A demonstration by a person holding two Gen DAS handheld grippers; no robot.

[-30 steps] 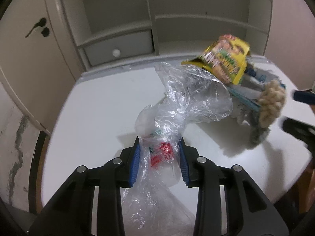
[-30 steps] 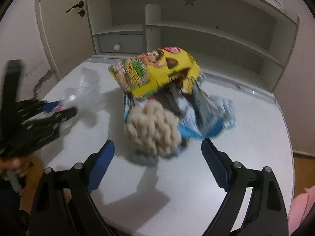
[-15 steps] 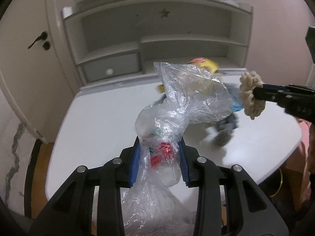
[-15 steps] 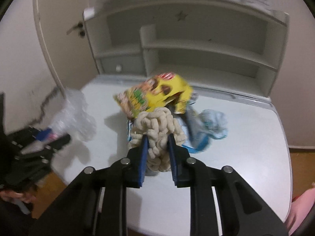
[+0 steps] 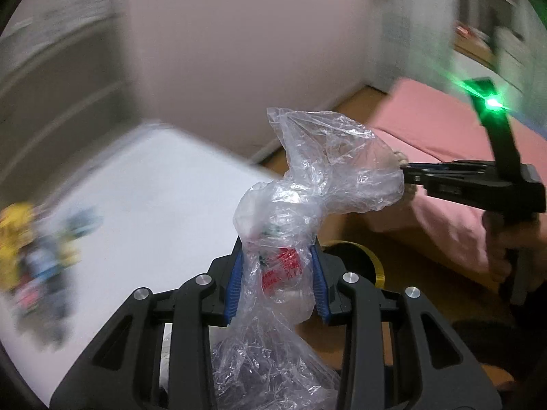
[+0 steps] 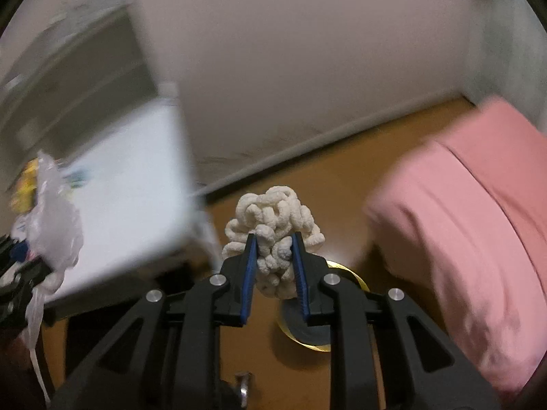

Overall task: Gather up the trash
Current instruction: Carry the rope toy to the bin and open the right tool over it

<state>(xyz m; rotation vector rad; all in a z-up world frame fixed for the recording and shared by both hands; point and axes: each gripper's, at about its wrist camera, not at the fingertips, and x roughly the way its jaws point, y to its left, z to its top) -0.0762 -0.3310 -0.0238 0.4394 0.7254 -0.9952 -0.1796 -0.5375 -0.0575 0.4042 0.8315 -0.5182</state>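
The clear bag is thin crinkled plastic film, glossy, with red print showing through. The cream bundle looks like soft, nubbly, matt cord. Both grippers are matt black plastic with ribbed blue pads and shiny metal screws. The bench is smooth white; at three o'clock lies pink cloth.

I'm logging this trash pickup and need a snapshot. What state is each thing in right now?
Left gripper: shut on the plastic bag.
Plastic bag: crumpled, held in the air.
Right gripper: shut on the foam clump.
Foam clump: held above the floor, over the bin.
Bin: on the floor, gold-rimmed, mostly hidden.
Wrappers: piled on the table, blurred.
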